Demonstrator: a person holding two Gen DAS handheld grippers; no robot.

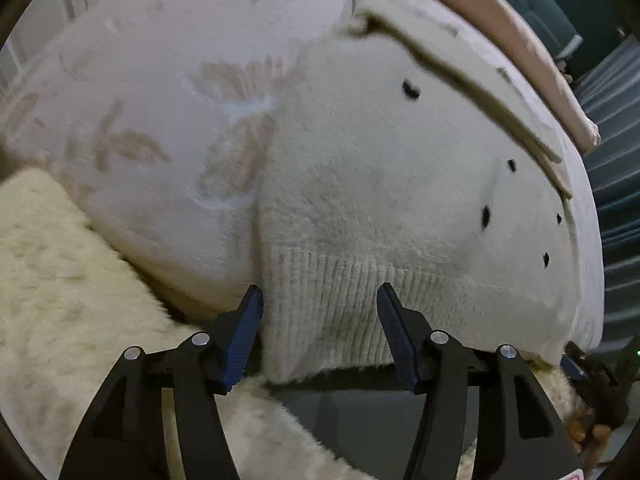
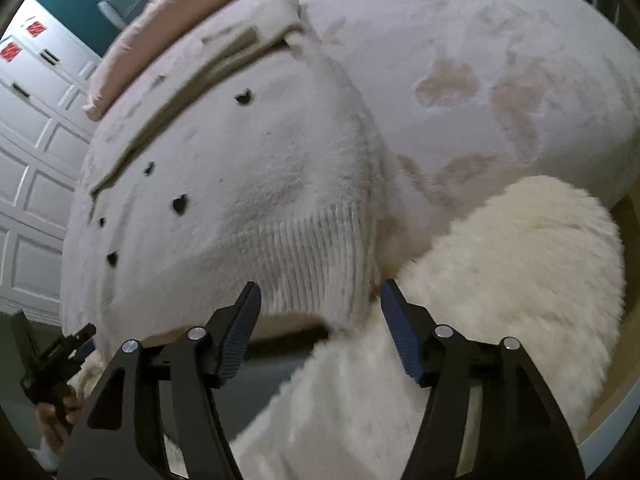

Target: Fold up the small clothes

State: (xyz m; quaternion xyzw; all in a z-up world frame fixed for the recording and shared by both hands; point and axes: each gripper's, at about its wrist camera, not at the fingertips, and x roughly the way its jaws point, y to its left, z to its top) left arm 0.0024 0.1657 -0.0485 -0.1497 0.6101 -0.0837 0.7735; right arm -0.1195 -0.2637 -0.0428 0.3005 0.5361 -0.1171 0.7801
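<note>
While no container shows in either view, we see the white knit cardigan lying flat on the pale floral-print blanket, ribbed hem toward us, dark buttons down one edge. Our left gripper is spread wide, hem's corner between the fingers, nothing pinched. Our right gripper is spread too, straddling the hem's other corner. A cream fluffy garment lies just beside the cardigan, partly under the right finger. Pink folded cloth sits beyond.
</note>
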